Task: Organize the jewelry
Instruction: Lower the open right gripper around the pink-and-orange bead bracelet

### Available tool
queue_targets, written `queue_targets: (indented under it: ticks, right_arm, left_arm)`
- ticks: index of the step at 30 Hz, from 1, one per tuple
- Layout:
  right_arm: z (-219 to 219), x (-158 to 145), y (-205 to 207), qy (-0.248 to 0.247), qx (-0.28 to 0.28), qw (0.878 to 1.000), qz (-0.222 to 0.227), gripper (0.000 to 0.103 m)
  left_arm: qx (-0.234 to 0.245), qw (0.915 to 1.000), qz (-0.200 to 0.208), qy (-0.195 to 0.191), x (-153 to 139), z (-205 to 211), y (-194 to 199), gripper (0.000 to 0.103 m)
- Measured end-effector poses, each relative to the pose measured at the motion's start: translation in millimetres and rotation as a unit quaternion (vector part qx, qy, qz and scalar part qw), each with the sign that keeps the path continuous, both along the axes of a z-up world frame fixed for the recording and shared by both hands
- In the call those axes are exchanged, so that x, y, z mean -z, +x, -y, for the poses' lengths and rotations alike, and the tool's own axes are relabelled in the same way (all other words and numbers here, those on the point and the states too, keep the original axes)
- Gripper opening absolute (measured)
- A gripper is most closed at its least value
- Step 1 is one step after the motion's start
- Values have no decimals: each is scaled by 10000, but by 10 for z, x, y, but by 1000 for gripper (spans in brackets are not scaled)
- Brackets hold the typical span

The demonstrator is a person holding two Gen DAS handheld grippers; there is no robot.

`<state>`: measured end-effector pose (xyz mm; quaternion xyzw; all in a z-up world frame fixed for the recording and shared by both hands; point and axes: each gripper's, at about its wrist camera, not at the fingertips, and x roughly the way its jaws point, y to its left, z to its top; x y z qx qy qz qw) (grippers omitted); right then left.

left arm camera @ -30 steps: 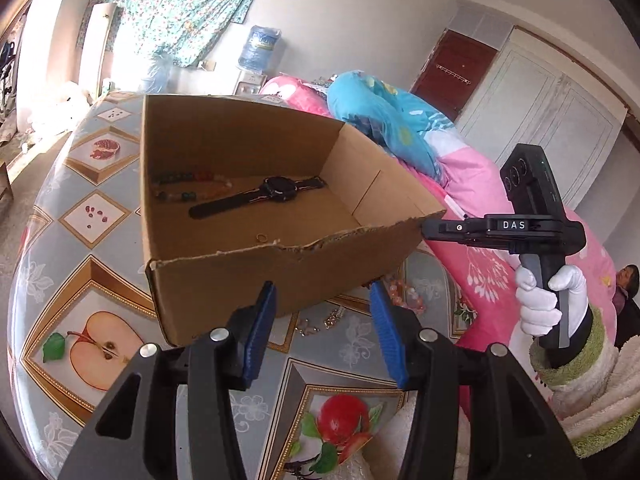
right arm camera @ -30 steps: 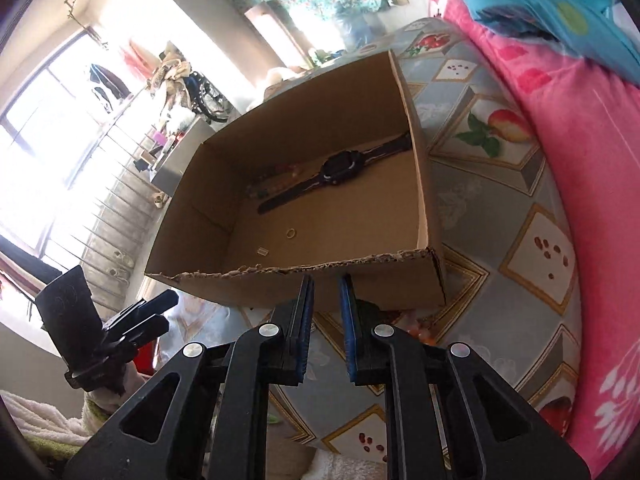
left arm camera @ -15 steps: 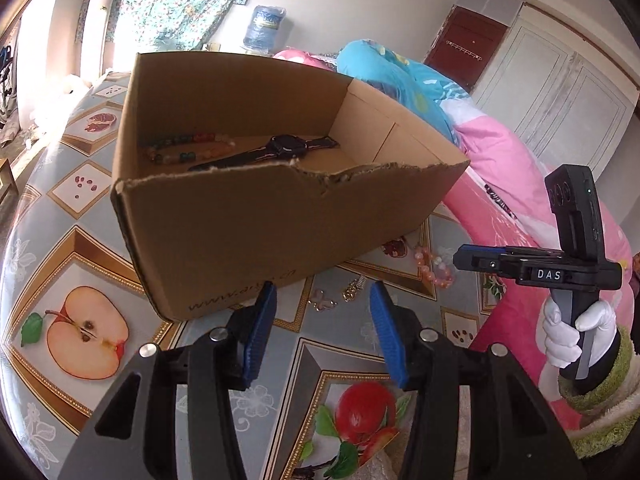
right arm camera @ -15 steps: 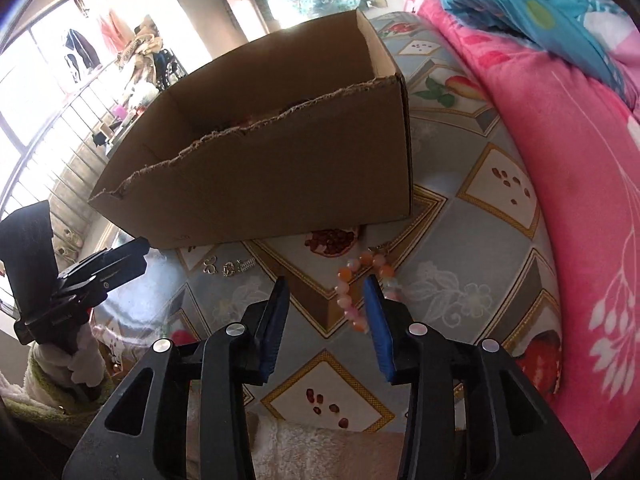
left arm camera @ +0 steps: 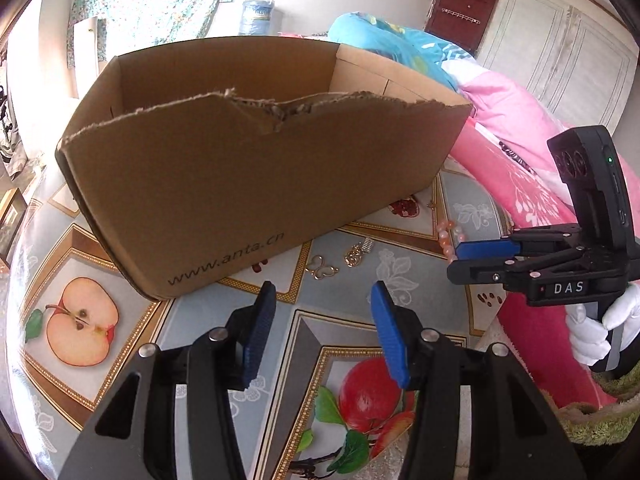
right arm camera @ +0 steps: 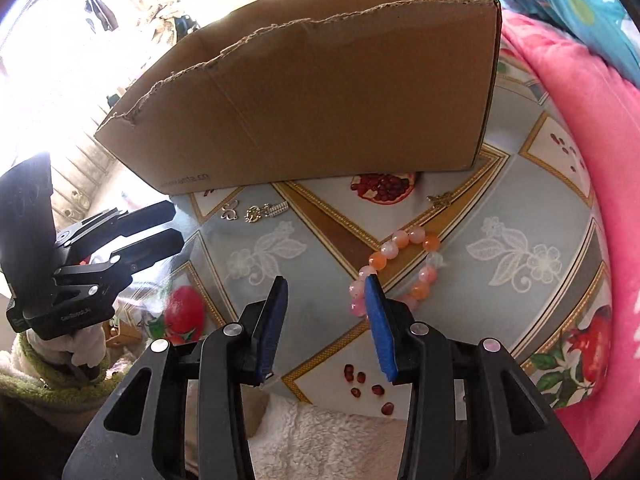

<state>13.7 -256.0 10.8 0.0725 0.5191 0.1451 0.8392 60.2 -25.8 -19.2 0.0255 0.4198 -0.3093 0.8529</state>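
A patterned surface (left arm camera: 472, 208), printed with fruit, is being occupied chiefly by a cardboard box (left arm camera: 248, 184) with a torn front rim, whose inside is being hidden by its front wall in both views. Close in front of the box, a butterfly-shaped gold piece (left arm camera: 321, 267) and a small gold pendant (left arm camera: 356, 254) are being left lying on the surface, just beside each other. To their right, near the pink bedding (right arm camera: 592, 128), a pink and orange bead bracelet (right arm camera: 400, 264) is lying flat. The left hand-held gripper (left arm camera: 323, 312) is being held released above the bare surface, its blue pads parted with nothing between them. The right hand-held gripper (right arm camera: 327, 300), gripped by a white-gloved hand (left arm camera: 596, 332), has just been opening; its jaws are being held apart and empty, the right pad (right arm camera: 380, 320) overlapping the bracelet's near edge, contact not being determinable.
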Motion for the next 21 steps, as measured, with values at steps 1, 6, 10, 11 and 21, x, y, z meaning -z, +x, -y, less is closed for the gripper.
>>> queue_targets:
  ticks: [1, 6, 10, 11, 21]
  right_arm:
    - [-5, -2, -28, 38, -14, 10000, -15, 39]
    - [5, -96, -181, 65, -56, 9999, 116, 39]
    - [118, -320, -240, 148, 80, 9980, 607, 39]
    - [160, -347, -225, 102, 160, 9974, 699, 39]
    - [390, -68, 218, -1018, 512, 9889, 950, 17]
  left_arm:
    - [3, 10000, 3, -2, 1, -9, -1, 48]
    - [-10, 10000, -9, -35, 1, 16, 21, 48]
    - [-28, 10000, -16, -43, 14, 37, 28, 48]
    - [-29, 10000, -20, -20, 23, 46, 29, 48]
    - [-51, 9998, 41, 166, 46, 134, 33, 48]
